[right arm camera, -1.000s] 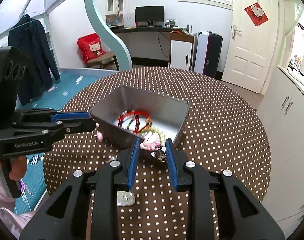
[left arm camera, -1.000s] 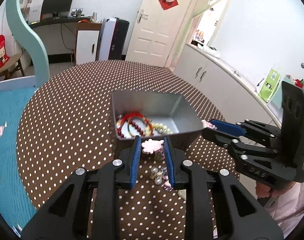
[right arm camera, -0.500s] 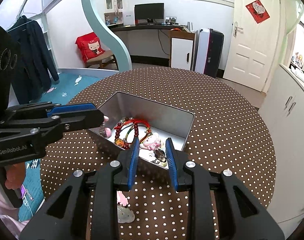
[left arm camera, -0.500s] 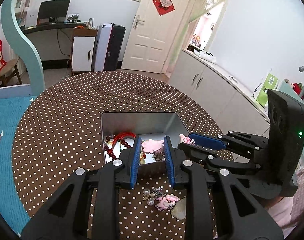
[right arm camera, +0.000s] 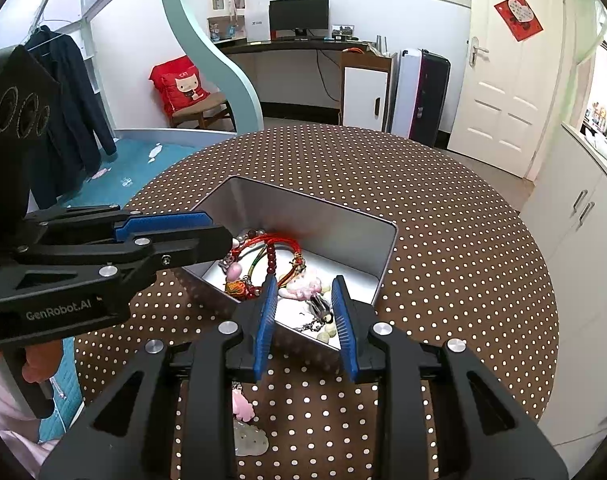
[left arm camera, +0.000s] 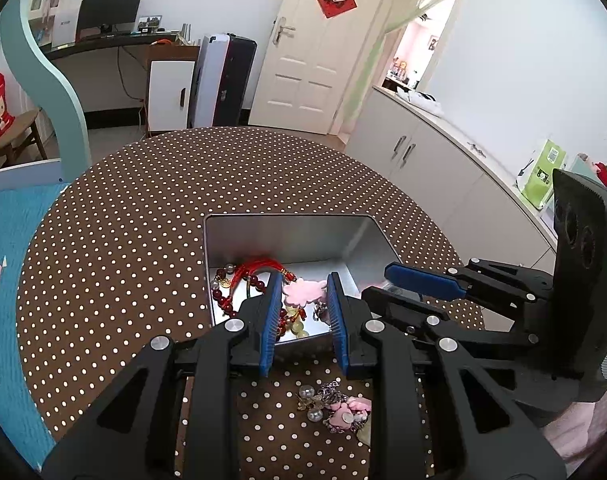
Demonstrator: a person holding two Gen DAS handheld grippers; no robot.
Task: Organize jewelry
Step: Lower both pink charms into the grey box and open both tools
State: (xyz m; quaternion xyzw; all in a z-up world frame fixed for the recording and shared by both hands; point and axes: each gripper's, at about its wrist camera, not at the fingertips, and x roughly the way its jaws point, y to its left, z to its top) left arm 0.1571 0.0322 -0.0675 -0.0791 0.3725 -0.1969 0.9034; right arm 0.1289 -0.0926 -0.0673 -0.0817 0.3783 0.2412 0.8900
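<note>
One metal tin [left arm camera: 287,236], two grippers, one round dotted table [left arm camera: 143,216].

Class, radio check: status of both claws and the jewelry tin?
Left claw shut on pink flower charm over tin. Right claw grips pink piece. Loose jewelry on table.

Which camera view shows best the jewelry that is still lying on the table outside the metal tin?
The left wrist view: the loose jewelry lies in the open between the gripper arms, in front of the metal tin. The right wrist view shows only part of it, partly hidden by the gripper arm.
</note>
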